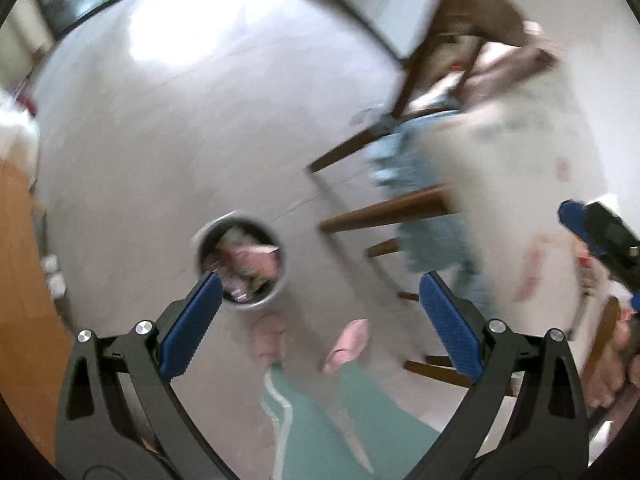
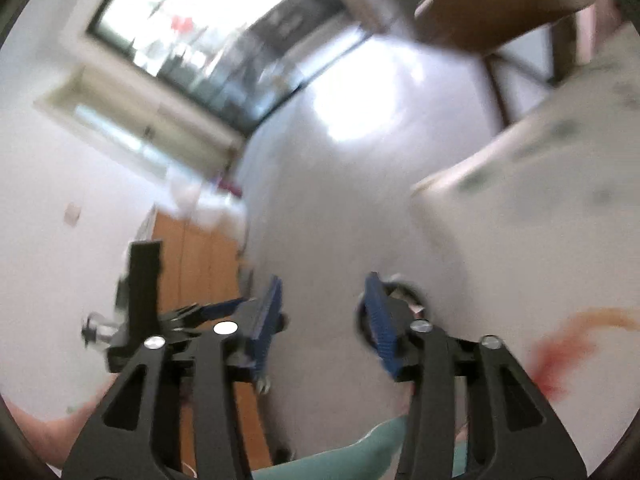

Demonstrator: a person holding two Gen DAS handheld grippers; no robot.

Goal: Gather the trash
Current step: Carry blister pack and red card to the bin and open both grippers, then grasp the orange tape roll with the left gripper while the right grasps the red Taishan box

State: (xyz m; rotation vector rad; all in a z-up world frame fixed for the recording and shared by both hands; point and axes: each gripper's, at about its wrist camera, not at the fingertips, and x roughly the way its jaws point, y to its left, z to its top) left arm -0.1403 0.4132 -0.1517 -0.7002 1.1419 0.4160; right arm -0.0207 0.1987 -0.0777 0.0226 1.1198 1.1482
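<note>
A round metal trash bin (image 1: 248, 307) stands on the pale floor, filled with crumpled pink and white wrappers (image 1: 248, 260). High above it my left gripper (image 1: 320, 284) points steeply down, jaws wide open and empty, its left pad over the bin's edge. My right gripper (image 2: 324, 308) is open too, with nothing between its blue pads; the bin (image 2: 418, 298) peeks out behind its right finger. Each gripper shows in the other's view: the right one (image 1: 576, 216) at the far right edge, the left one (image 2: 208, 310) low on the left. Both views are motion-blurred.
The person's pink slippers (image 1: 348, 344) and green trousers (image 1: 320, 420) are just below the bin. A table with a white cloth (image 1: 520, 168) and wooden chair legs (image 1: 384, 208) fill the right. A wooden cabinet (image 2: 200, 264) stands on the left, a window (image 2: 192, 12) beyond.
</note>
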